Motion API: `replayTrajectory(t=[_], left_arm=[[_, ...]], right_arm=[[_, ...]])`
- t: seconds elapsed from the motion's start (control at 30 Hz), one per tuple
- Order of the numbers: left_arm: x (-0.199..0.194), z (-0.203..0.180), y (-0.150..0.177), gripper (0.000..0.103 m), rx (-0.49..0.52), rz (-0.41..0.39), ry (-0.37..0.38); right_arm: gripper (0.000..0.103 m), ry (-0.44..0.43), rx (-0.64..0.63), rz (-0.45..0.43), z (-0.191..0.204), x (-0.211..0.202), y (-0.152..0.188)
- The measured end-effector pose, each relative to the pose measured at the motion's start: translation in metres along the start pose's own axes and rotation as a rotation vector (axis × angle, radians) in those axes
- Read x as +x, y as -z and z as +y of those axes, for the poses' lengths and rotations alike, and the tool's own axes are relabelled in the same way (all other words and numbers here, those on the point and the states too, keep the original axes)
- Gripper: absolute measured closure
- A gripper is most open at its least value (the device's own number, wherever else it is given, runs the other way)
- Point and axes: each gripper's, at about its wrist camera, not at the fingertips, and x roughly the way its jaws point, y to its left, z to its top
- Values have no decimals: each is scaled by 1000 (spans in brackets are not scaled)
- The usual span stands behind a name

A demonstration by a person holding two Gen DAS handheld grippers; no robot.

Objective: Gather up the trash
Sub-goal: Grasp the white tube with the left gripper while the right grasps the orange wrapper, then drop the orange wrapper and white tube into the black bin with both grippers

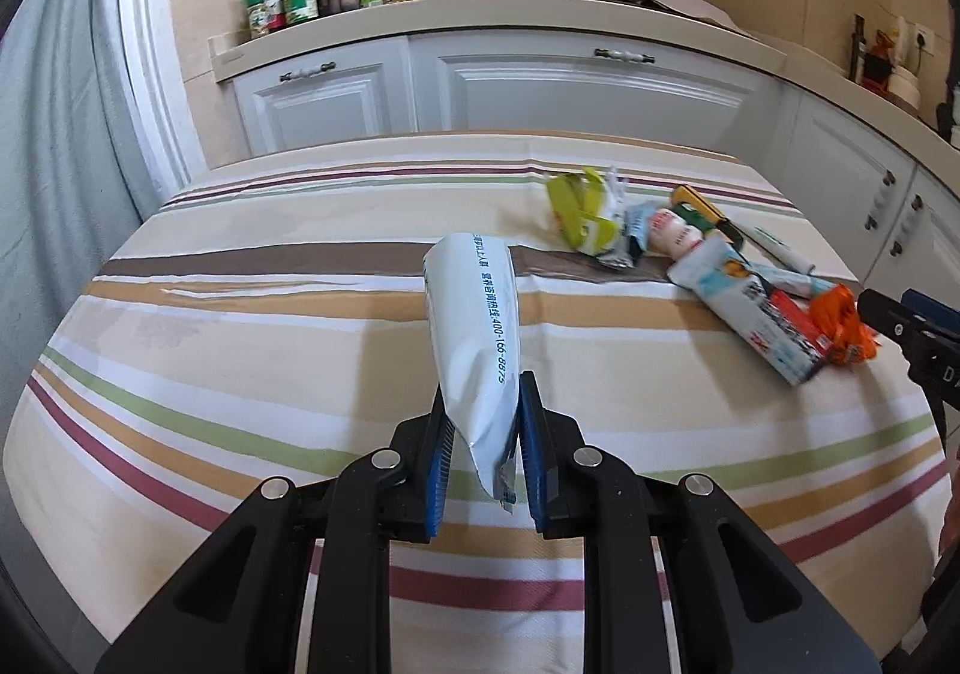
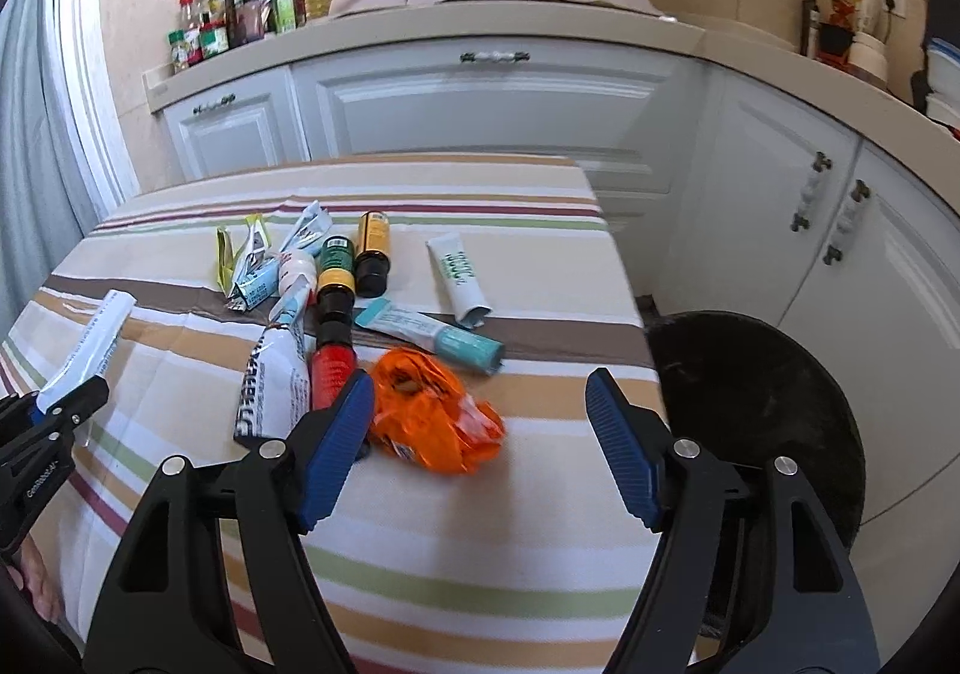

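In the left wrist view, the left tongs (image 1: 485, 434) are clamping the lower end of a white sachet (image 1: 474, 332) printed with blue text, holding it up off the striped surface (image 1: 240, 350), with the rest of the trash lying in a cluster to the right: a yellow wrapper (image 1: 579, 212), a carton (image 1: 750, 314) and an orange wrapper (image 1: 843, 329). In the right wrist view, the right tongs (image 2: 480, 422) are standing wide apart and empty, hanging just over the orange wrapper (image 2: 435, 413), which is lying near the surface's right edge beside a red bottle (image 2: 332, 374), a teal tube (image 2: 432, 335) and a white tube (image 2: 459, 275). A dark round bin (image 2: 774, 392) is sitting on the floor just past that edge. One piece looks already picked; the orange wrapper seems next, calling for the right tongs to drop around it and pinch the crumpled foil without nudging the red bottle.
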Motion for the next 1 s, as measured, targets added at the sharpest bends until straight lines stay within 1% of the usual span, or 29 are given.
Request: replayTrajectory(t=[0.03, 0.07, 0.23, 0.27, 0.3, 0.33, 0.37, 0.43, 0.5, 0.7, 0.87, 1.0], left_arm=[[1, 1, 0, 81, -3, 1, 0], [2, 3, -1, 81, -6, 2, 0], [6, 7, -1, 81, -14, 9, 9], [7, 8, -1, 81, -15, 11, 12], [8, 8, 0, 81, -15, 15, 14], [8, 8, 0, 81, -15, 18, 16], [8, 8, 0, 81, -16, 18, 18], [8, 7, -1, 81, -13, 13, 18], [7, 7, -1, 81, -7, 9, 16], [-3, 0, -2, 81, 0, -12, 27], [-19, -21, -8, 81, 24, -57, 64], [-28, -47, -13, 81, 56, -78, 123]], right_arm=[[30, 5, -9, 12, 3, 5, -2], [26, 11, -15, 24, 4, 9, -3], [26, 8, -24, 94, 6, 25, -3], [30, 3, -18, 98, 5, 25, -3], [44, -2, -13, 101, 4, 26, -3], [50, -15, -7, 112, 3, 27, -2], [63, -26, -4, 124, 3, 29, -2], [63, -49, 1, 137, 3, 29, 1], [63, -65, 0, 115, 4, 23, 2], [63, -64, 0, 34, 0, -3, 4], [63, -4, 8, -49, -17, -29, 5], [63, 64, 29, -91, -41, -45, 11]])
